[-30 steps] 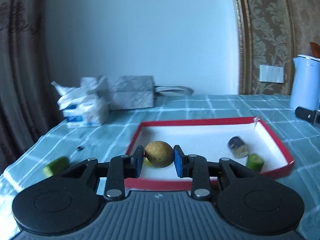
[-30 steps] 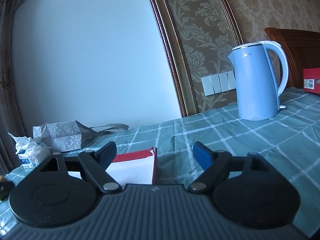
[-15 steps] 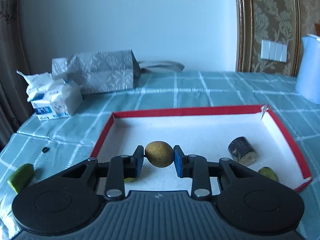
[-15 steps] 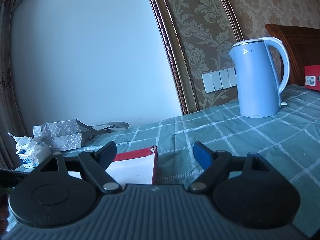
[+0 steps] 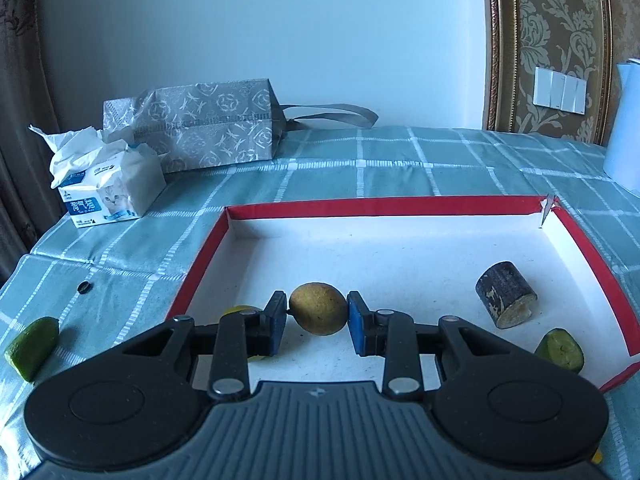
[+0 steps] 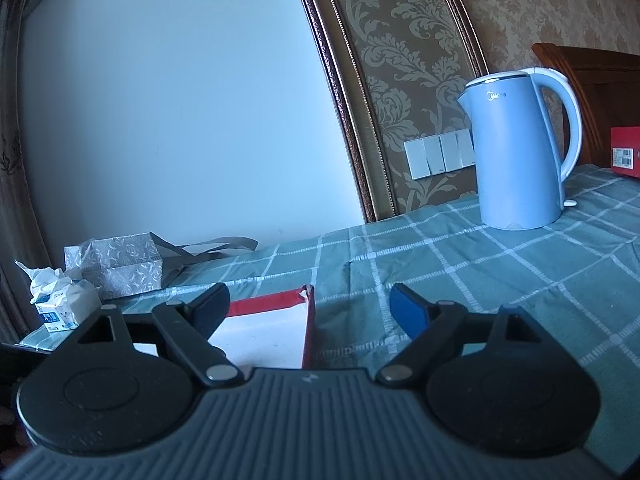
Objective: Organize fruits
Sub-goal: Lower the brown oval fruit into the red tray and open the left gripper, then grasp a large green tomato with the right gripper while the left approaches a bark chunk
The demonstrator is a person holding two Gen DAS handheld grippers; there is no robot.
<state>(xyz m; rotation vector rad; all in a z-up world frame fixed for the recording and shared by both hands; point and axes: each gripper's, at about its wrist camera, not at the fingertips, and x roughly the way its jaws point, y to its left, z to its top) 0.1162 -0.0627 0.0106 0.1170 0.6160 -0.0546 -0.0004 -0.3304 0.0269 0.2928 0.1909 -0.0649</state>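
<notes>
While left gripper (image 5: 318, 314) jaws clamp one brown fruit (image 5: 318, 314), right gripper (image 6: 310, 304) jaws gape (empty).

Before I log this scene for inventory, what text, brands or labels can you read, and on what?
"Midea": brand mark on the blue kettle, small and faint, so uncertain.
Tissue pack: white Chinese characters on the blue panel beside a kitten picture, too blurred to read.
Red box: white label, print too small to read.
No other text is visible.
</notes>
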